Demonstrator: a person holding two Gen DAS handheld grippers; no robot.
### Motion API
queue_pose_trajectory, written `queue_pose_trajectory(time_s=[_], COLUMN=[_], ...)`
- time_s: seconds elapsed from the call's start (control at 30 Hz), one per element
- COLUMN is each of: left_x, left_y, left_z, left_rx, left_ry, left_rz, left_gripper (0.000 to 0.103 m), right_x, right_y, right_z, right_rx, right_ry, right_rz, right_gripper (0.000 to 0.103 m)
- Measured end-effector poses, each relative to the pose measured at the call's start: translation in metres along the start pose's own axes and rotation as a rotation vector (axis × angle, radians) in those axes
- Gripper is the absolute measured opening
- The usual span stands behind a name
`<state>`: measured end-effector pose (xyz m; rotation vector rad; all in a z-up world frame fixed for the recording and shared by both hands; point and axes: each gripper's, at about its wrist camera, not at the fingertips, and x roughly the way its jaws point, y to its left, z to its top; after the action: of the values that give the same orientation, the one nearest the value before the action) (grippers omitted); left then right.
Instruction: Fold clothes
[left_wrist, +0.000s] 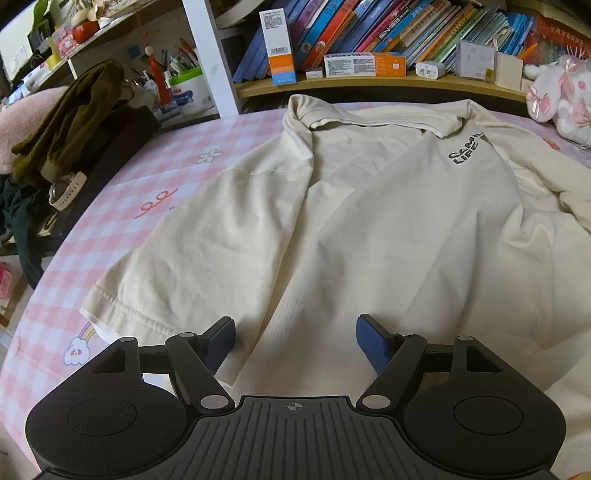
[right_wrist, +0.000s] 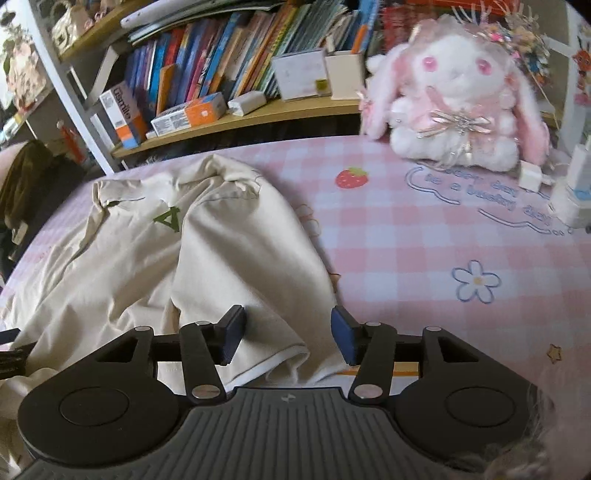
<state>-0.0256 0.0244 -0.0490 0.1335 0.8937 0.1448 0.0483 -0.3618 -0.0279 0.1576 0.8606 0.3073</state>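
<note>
A cream polo shirt (left_wrist: 332, 229) lies spread and creased on the pink checked table cover (left_wrist: 122, 206), collar at the far side, black lettering on the chest. My left gripper (left_wrist: 295, 341) is open just above its near part, beside the left sleeve (left_wrist: 177, 258). In the right wrist view the same shirt (right_wrist: 155, 258) lies to the left, with a green triangle mark. My right gripper (right_wrist: 288, 338) is open over the right sleeve's white-edged hem (right_wrist: 273, 354), holding nothing.
A bookshelf (left_wrist: 369, 79) with books and boxes runs along the far edge. A pink and white plush rabbit (right_wrist: 458, 107) and white chargers (right_wrist: 532, 177) sit at the far right. Olive clothing (left_wrist: 74, 118) and a watch (left_wrist: 66, 192) lie at the left.
</note>
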Motion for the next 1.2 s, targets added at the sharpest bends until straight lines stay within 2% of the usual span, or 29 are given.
queue_pose_trajectory(time_s=[0.1,0.23,0.33,0.37,0.5,0.67,0.73,0.93,1.07,1.2], left_x=[0.000,0.000,0.000,0.000,-0.001,-0.001,-0.001,-0.011,-0.024,-0.021], left_y=[0.000,0.000,0.000,0.000,-0.002,-0.003,-0.003,-0.004,0.004,0.017], left_z=[0.001,0.000,0.001,0.001,0.001,0.001,0.002,0.003,0.008,0.016], left_rx=[0.002,0.006,0.008,0.009,0.014,0.015,0.023,0.054,0.068,0.096], left_ry=[0.003,0.002,0.002,0.002,0.003,0.001,0.003,-0.009,-0.047,-0.059], left_rz=[0.000,0.004,0.004,0.005,0.011,0.013,0.013,0.004,-0.001,0.019], left_gripper=[0.074,0.074,0.074,0.074,0.074,0.074,0.074,0.074,0.074,0.074], right_x=[-0.005,-0.017,-0.009,-0.003,0.017,0.034,0.041,0.061,0.085,0.098], right_y=[-0.012,-0.037,-0.046,-0.048,-0.036,-0.017,-0.028,-0.059,-0.067,-0.061], right_z=[0.001,0.006,0.016,0.018,0.020,0.021,0.033,0.070,0.080,0.079], right_rx=[0.035,0.110,0.054,0.042,-0.039,-0.202,-0.260,-0.423,-0.453,-0.505], right_ry=[-0.008,-0.066,-0.030,-0.009,0.075,0.137,0.111,0.036,0.058,0.036], right_rz=[0.005,-0.002,-0.139,-0.155,-0.099,-0.124,-0.214,-0.473,-0.490,-0.535], right_gripper=[0.049,0.053,0.051,0.048,0.037,0.011,0.006,0.005,0.005,0.006])
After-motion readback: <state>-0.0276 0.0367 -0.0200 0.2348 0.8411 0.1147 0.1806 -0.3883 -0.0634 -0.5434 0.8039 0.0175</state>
